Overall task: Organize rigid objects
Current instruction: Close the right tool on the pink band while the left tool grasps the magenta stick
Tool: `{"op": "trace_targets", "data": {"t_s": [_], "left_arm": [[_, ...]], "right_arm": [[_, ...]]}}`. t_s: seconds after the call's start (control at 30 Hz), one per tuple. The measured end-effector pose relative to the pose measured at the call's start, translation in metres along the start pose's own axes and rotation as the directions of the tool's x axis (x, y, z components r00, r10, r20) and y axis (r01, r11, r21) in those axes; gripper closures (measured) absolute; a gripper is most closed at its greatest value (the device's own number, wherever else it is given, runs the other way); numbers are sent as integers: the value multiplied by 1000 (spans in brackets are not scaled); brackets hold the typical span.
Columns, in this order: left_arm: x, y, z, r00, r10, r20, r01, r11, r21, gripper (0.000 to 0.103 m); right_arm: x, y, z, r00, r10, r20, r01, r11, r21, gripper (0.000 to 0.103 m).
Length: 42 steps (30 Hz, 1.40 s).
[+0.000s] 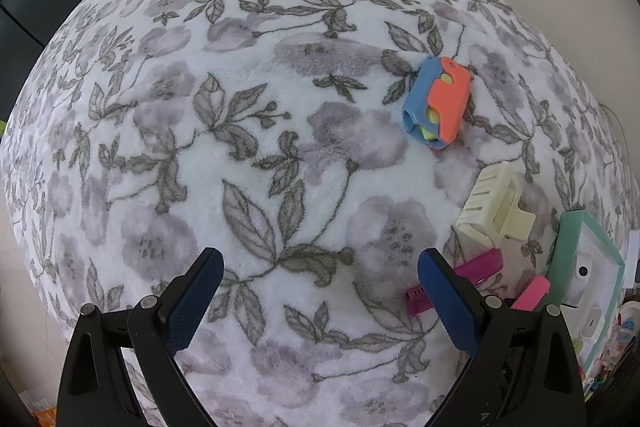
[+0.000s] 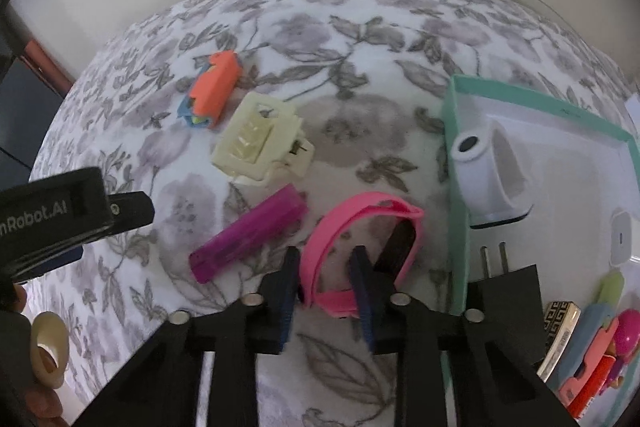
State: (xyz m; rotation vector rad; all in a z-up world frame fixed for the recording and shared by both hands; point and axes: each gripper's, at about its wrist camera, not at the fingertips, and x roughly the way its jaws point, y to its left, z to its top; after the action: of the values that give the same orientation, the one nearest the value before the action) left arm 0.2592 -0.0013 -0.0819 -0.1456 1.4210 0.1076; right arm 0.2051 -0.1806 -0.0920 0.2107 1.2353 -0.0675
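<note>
Left wrist view: the left gripper [image 1: 320, 269] hangs over the floral blanket [image 1: 248, 99] with its fingers [image 1: 196, 295] spread wide and nothing between them. An orange-and-blue toy [image 1: 438, 103] and a cream hair claw [image 1: 494, 207] lie toward the blanket's right edge.

Right wrist view: the right gripper [image 2: 326, 267] has its fingers [image 2: 289, 291] drawn close on the near side of the pink wristband [image 2: 352, 247]. The wristband lies between a purple tube [image 2: 248, 239] and the mint-rimmed tray [image 2: 458, 187].

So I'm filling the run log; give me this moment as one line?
right tongs: closing around pink band | left tongs: open, empty, over blanket | tray: beside band
</note>
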Motion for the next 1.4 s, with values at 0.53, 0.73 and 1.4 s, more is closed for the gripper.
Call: {"op": "trace_targets", "data": {"t_s": [0.53, 0.73, 1.4], "left_arm": [[7, -29, -6, 998, -52, -31, 55, 992, 110, 5], [7, -35, -6, 999, -44, -18, 46, 991, 129, 5], [18, -119, -36, 999, 17, 32, -27, 931, 364, 31]], "right_arm": [[-25, -24, 10, 990, 131, 45, -136, 984, 115, 90], [-38, -34, 13, 982, 175, 77, -185, 969, 166, 90], [-83, -67, 23, 967, 184, 178, -224, 944, 243, 90]]}}
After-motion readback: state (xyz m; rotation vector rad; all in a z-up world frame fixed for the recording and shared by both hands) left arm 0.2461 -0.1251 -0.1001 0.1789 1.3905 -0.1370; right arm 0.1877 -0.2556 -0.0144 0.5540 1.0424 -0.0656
